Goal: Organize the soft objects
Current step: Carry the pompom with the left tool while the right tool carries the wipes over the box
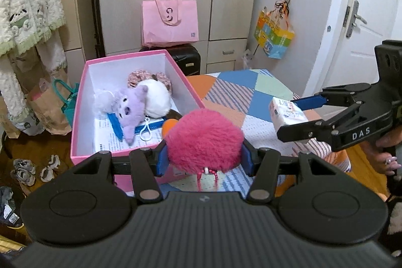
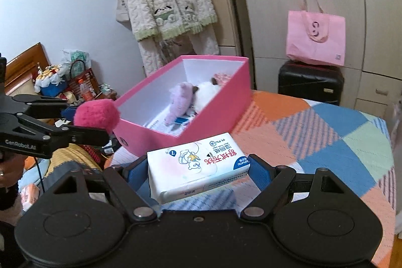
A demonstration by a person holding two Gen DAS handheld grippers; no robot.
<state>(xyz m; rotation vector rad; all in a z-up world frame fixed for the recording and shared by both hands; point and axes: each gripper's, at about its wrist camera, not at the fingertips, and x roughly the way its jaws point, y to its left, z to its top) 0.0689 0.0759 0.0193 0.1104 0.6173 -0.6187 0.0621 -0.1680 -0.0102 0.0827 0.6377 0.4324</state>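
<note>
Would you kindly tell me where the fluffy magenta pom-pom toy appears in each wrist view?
Left wrist view: fluffy magenta pom-pom toy at lower centre, gripped between the left gripper's blue pads.
Right wrist view: same toy at the left edge.
Shared landmark: open pink cardboard box.

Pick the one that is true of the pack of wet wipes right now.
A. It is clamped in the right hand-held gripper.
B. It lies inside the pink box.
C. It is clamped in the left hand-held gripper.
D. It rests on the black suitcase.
A: the pack of wet wipes sits between the blue pads of the right hand-held gripper, lifted over the patchwork cover.
</note>
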